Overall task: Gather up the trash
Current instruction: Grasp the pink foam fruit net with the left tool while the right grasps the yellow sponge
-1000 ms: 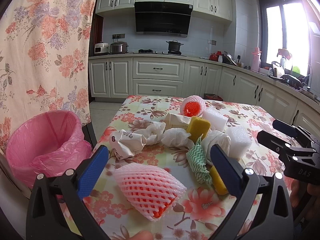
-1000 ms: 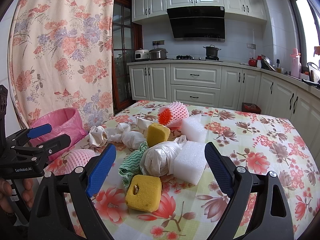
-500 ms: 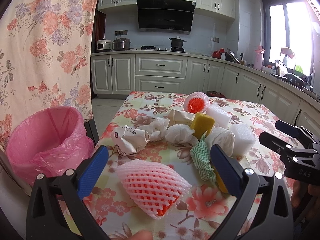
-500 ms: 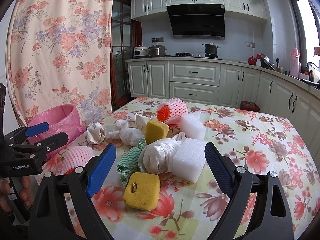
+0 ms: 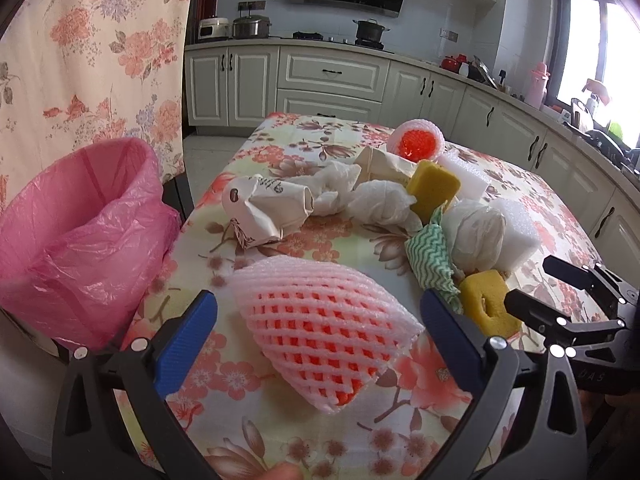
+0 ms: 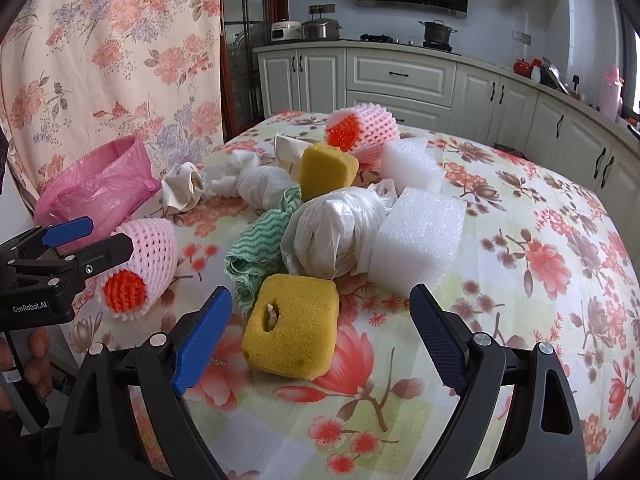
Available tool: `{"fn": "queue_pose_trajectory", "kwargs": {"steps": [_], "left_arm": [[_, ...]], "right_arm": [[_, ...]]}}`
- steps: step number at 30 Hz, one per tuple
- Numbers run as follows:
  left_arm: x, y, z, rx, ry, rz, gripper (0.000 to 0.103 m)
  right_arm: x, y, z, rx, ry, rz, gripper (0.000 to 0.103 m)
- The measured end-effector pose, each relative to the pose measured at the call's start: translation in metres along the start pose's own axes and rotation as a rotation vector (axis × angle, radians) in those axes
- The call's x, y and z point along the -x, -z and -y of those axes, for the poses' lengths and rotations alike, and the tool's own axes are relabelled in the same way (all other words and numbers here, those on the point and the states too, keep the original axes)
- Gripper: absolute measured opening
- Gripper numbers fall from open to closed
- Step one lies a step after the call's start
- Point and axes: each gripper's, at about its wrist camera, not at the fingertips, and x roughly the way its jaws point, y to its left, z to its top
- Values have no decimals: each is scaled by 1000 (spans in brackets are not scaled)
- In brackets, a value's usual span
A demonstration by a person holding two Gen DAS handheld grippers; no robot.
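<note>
While both claws stood wide with nothing between their fingers, the trash lay heaped on the flowered desk (image 6: pixel 540 216). The left claw (image 5: pixel 320 344) straddled a pink foam fruit net (image 5: pixel 324 320) that lay on its side near the desk's left edge, its blue pads apart from the net on either flank; whether they touched it I cannot tell. In the right wrist view the same net (image 6: pixel 140 256) showed its orange end toward the near edge, with the left claw (image 6: pixel 88 240) over it.

The right claw (image 6: pixel 320 332) framed a yellow sponge with a hole (image 6: pixel 292 324) near the desk's near edge, neither pad touching it. Just behind that sponge a green wavy cloth (image 6: pixel 260 244) and a bundled white plastic bag (image 6: pixel 332 232) touched each other, and a white foam block (image 6: pixel 420 240) leaned against the bag's right side. Farther back sat a second yellow sponge (image 6: pixel 326 170), another white foam block (image 6: pixel 410 164) and a second pink fruit net (image 6: pixel 364 130). Crumpled white tissues (image 6: pixel 256 180) and a crushed paper cup (image 6: pixel 182 188) lay toward the left edge.

Off the desk's left edge stood a bin lined with a pink bag (image 5: pixel 76 232), its mouth open and well apart from both claws.
</note>
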Motion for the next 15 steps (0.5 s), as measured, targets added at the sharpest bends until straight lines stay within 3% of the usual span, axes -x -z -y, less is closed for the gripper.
{"fn": "queue_pose_trajectory", "kwargs": {"steps": [3, 5, 9, 13, 15], "left_arm": [[-8, 2, -3, 10, 10, -26, 94], [-13, 3, -4, 15, 23, -42, 83], [-20, 2, -4, 26, 29, -62, 79], [-28, 0, -8, 31, 33, -76, 68], [-28, -2, -8, 36, 40, -83, 65]], "right_arm": [[-7, 0, -4, 9, 3, -35, 84], [-11, 0, -5, 6, -1, -49, 84], [-20, 0, -7, 6, 4, -81, 83], [-29, -1, -10, 15, 10, -116, 71], [-34, 0, -11, 17, 9, -131, 70]]}}
